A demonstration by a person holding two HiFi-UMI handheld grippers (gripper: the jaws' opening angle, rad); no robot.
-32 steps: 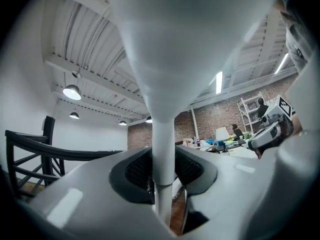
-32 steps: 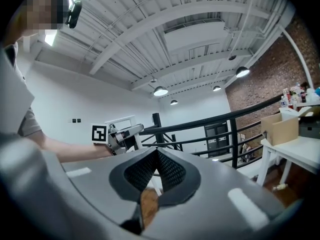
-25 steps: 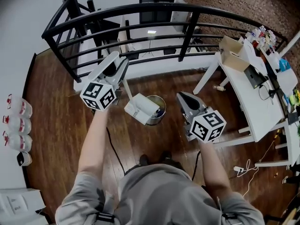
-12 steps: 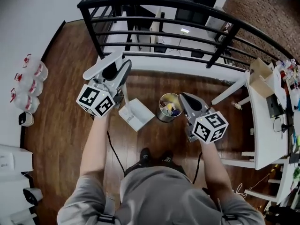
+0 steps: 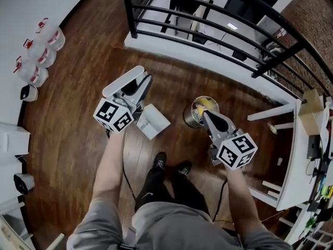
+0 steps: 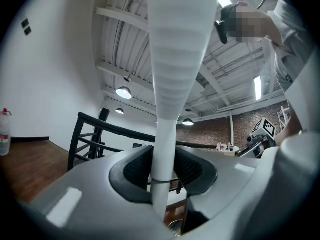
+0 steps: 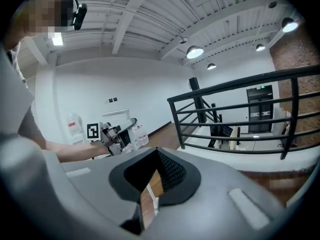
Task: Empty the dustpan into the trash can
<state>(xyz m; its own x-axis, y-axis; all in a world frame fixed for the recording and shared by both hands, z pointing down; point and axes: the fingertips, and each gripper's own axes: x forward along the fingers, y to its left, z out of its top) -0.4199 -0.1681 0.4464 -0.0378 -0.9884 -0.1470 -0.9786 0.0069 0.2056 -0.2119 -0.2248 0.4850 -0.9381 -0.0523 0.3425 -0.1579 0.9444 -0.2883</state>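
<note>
The left gripper (image 5: 136, 78) has its fingers closed partway on the white handle (image 6: 172, 59) of the dustpan (image 5: 154, 121). The left gripper view shows that handle standing upright between the two dark pads (image 6: 137, 169), pressed from both sides, a grip the head view hides under the gripper's body. Only the head view shows the pan itself, just beside those fingers toward the person's right, over the wooden floor (image 5: 78, 87). The trash can (image 5: 190, 117), a metal bucket with yellow scraps inside, stands apart from the pan. In the head view the fingertips of the right gripper (image 5: 207, 114) overlap its rim. The right gripper view shows those fingers drawn together at the tips, a sliver of floor behind them, gripping nothing. Beyond them it catches the left gripper and a black railing (image 7: 235, 91).
</note>
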